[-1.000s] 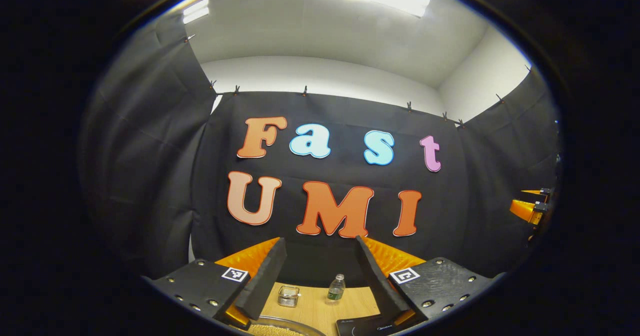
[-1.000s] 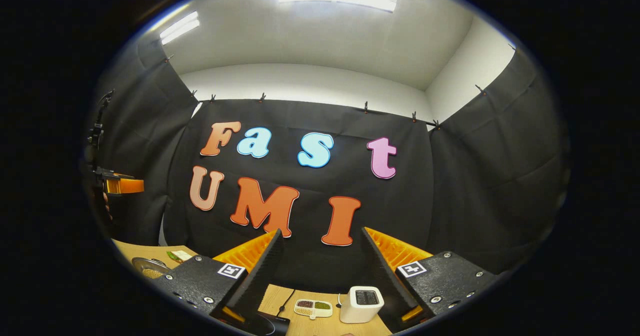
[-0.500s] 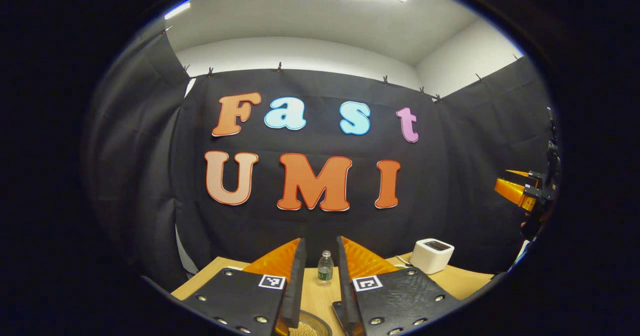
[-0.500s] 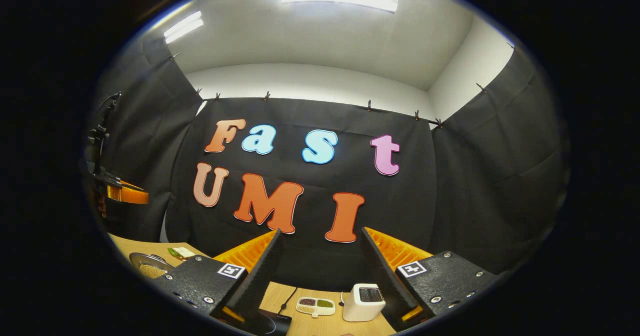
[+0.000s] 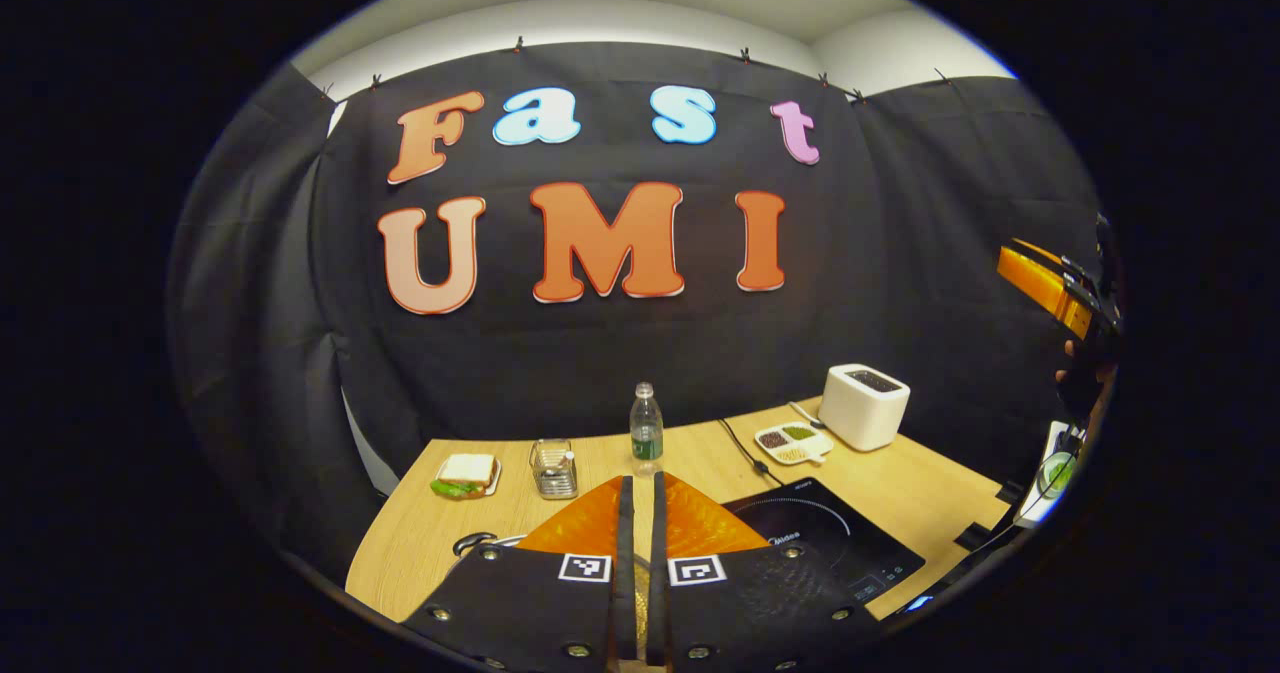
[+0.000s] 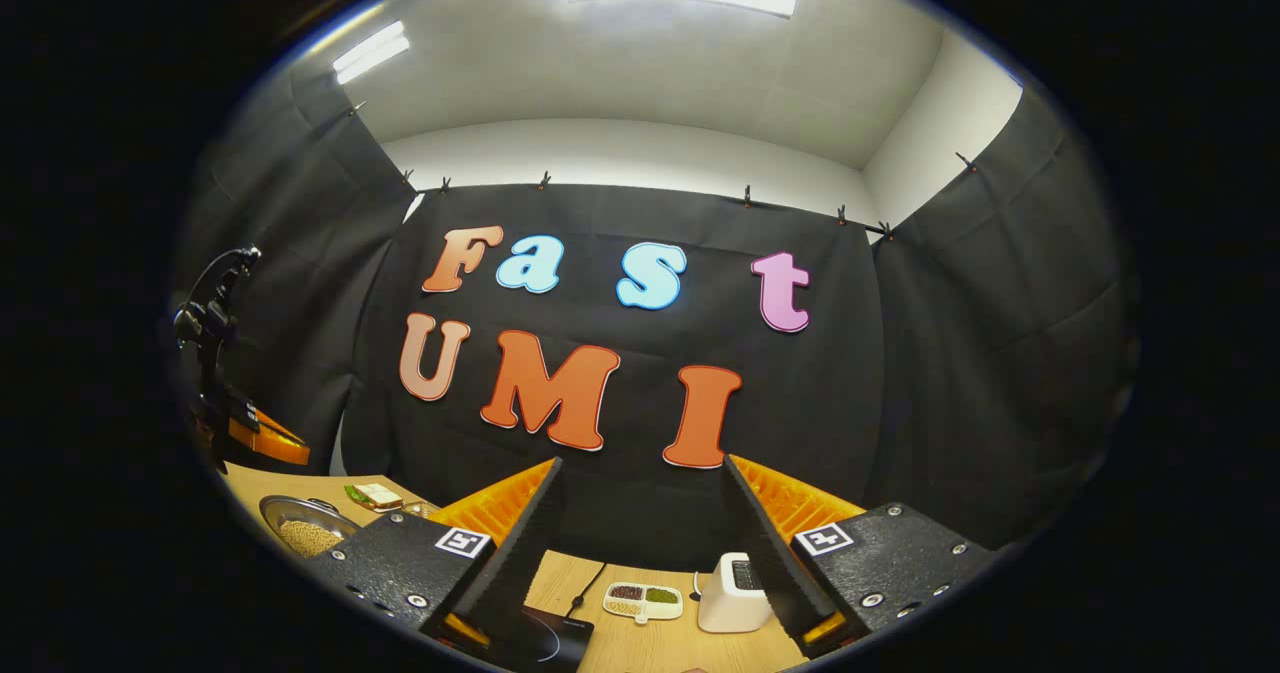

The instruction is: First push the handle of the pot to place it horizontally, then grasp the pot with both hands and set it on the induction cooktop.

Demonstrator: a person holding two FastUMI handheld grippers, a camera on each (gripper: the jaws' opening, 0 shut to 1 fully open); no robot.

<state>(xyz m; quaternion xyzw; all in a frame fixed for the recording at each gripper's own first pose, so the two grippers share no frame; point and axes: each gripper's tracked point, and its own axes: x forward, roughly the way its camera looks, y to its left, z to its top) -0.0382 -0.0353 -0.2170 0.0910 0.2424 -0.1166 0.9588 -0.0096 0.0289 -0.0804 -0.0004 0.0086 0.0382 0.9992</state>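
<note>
Left gripper view: left claw (image 5: 636, 513) is pressed together, only a thin slit between its fingers, nothing pinched. It hangs above the light wooden table (image 5: 930, 493). Straight ahead of its tips stands a clear plastic water bottle with a green label (image 5: 646, 429). Ahead and left: a small clear glass box (image 5: 552, 467), then a sandwich on a white plate (image 5: 466, 473). Just right of the claw lies the flat black induction cooktop (image 5: 835, 543), its black cord running toward the wall. Beyond the cooktop: a white divided dish of beans (image 5: 793, 441) and a white toaster (image 5: 864, 406). A metal rim at the claw's lower left (image 5: 478, 542) is partly hidden by the claw body; likely the pot. The right claw (image 5: 1045, 283) shows far right, raised.

Right gripper view: right claw (image 6: 640, 523) is spread wide, empty, held high over the table. Far left and below sits the round metal pot with tan grains (image 6: 303, 529), well apart from this claw; its handle cannot be made out. The cooktop corner lies at the claw's lower left, the dish and toaster between the fingers, farther off.
</note>
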